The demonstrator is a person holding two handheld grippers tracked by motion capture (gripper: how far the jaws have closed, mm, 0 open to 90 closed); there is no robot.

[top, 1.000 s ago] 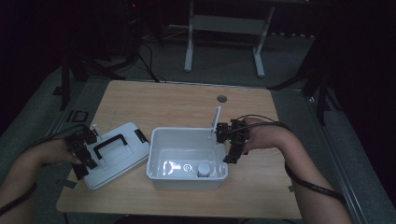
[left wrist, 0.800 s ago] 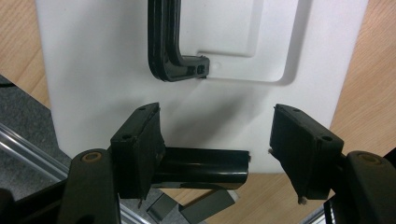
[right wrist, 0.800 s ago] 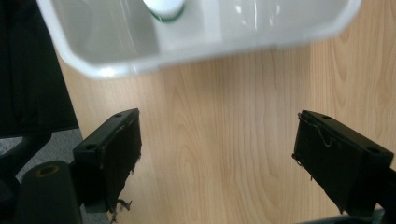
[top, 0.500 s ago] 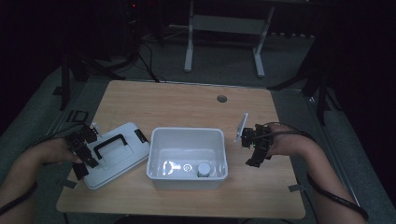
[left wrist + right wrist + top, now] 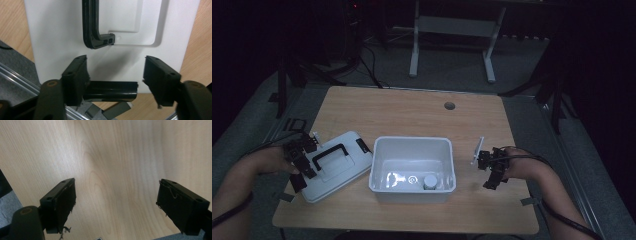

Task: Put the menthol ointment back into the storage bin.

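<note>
No brand, label or writing is being shown clearly enough to be read on any of the things.

The left gripper [image 5: 298, 162] is being held over the near left edge of a white lid [image 5: 337, 165] that is lying flat on the wooden counter [image 5: 412, 115]. In the left gripper view its fingers [image 5: 75, 80] are being kept apart, released, with nothing gripped; a black latch [image 5: 110, 91] on the lid's edge is lying between them, touching the left finger and clear of the right one. Just beyond the fingers, the lid's black handle [image 5: 93, 30] is lying flat in its recess.

The right gripper [image 5: 490, 167] is being held over bare counter [image 5: 112, 165] near the right edge, tilted, with a thin white piece sticking up from it towards the back. In the right gripper view its fingers [image 5: 60, 203] are being held wide apart, released, with only wood grain between and beyond them.

Between the two grippers an open white bin [image 5: 412, 145] is standing, its left wall touching or just beside the lid and its right wall near the right gripper but apart from it. A small white jar [image 5: 430, 182] and some clear, glinting items are lying inside; what those are cannot be told.

Open counter is lying beyond all the fingers, broken by one round hole [image 5: 449, 106] near the far edge. A grey frame [image 5: 452, 35] is standing on the dark floor past it.
</note>
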